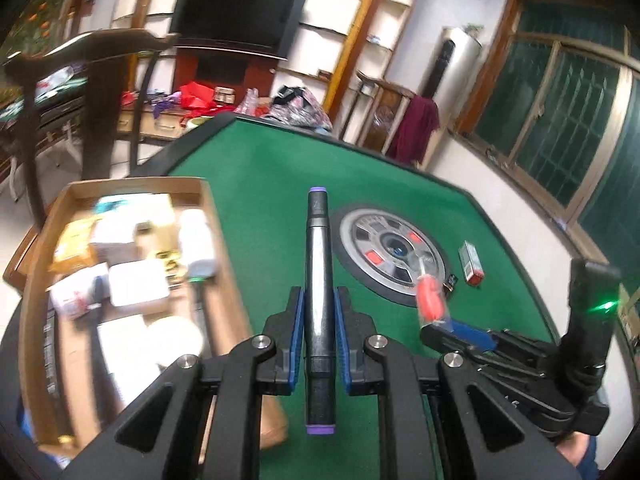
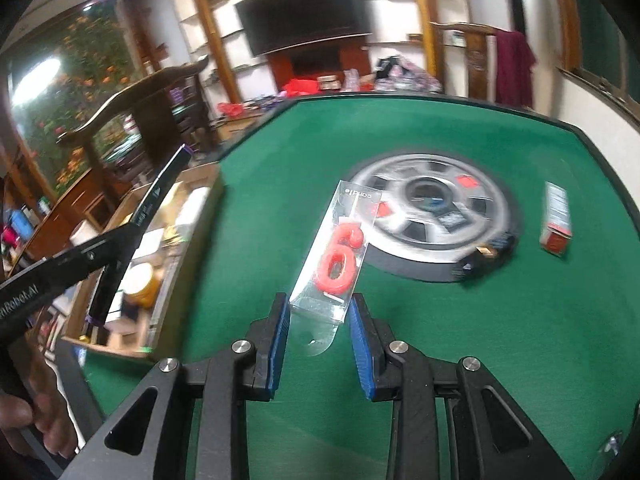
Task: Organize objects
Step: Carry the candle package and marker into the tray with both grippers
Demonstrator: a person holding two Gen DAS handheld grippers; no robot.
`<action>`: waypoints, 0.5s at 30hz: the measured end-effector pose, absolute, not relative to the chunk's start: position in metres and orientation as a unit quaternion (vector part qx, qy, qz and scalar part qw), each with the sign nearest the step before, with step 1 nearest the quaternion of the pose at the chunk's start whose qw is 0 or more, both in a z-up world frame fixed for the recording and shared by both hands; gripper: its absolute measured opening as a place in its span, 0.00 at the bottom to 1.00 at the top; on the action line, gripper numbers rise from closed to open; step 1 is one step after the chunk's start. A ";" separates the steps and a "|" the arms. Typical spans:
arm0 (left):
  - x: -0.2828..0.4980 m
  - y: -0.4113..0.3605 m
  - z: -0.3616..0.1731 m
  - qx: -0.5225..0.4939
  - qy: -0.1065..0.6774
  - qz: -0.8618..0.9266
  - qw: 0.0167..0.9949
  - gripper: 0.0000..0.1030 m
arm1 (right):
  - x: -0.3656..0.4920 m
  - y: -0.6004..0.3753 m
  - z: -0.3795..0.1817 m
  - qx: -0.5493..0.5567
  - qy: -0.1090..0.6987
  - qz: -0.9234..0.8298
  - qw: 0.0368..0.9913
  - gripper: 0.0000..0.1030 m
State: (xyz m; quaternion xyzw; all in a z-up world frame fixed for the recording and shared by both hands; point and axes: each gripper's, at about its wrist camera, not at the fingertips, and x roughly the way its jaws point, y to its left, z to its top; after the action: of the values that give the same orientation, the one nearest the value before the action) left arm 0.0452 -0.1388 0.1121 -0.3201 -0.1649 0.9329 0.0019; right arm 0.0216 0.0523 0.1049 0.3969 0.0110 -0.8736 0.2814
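The left gripper (image 1: 318,308) points forward and downward over the green table (image 1: 260,184), its 2 blue-padded jaws clamped tight on a dark marker (image 1: 318,280) with purple ends. The marker runs lengthwise along the fingers, 1 purple end reaching out past the fingertips and the other lying back between the black linkages. In the right wrist view the same marker (image 2: 136,224) slants up and away above the cardboard box (image 2: 188,240), and part of a hand (image 2: 24,416) shows at the lower left edge of that view.

The right gripper (image 2: 320,312) also tilts downward over the table, its jaws at a narrow setting and pressing on the near end of a clear candle box (image 2: 336,256). Inside is a red candle shaped like the numeral 6 (image 2: 340,258). The packet sticks out ahead of the fingertips, toward the silver round panel (image 2: 436,216) in the table's centre. From the left wrist view the right gripper (image 1: 436,320) lies low and to the right, candle box (image 1: 430,300) raised at its tip.

The cardboard box (image 1: 224,216) sits at the table's left edge, filled with blurred white and yellow packets. A small red-and-white carton (image 2: 556,220) lies on the felt toward the right edge, beyond the panel, and a small dark item (image 2: 486,254) rests at the panel's near rim.
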 end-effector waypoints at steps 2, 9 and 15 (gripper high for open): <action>0.060 -0.155 0.115 -0.315 -0.174 0.933 -0.012 0.14 | 0.030 0.029 0.109 0.391 0.026 -0.869 0.302 0.32; 0.106 -0.225 0.102 -0.310 -0.212 0.923 -0.089 0.14 | 0.051 -0.035 0.115 0.376 0.081 -0.851 0.358 0.32; 0.125 -0.263 0.079 -0.324 -0.240 0.907 -0.127 0.14 | 0.059 -0.078 0.105 0.376 0.142 -0.832 0.382 0.32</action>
State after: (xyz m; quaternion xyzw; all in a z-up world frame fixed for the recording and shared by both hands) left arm 0.1248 -0.2630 0.0793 -0.3237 -0.2397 0.9065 -0.1266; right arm 0.0586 -0.0783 0.1053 0.3761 0.1417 -0.8323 0.3818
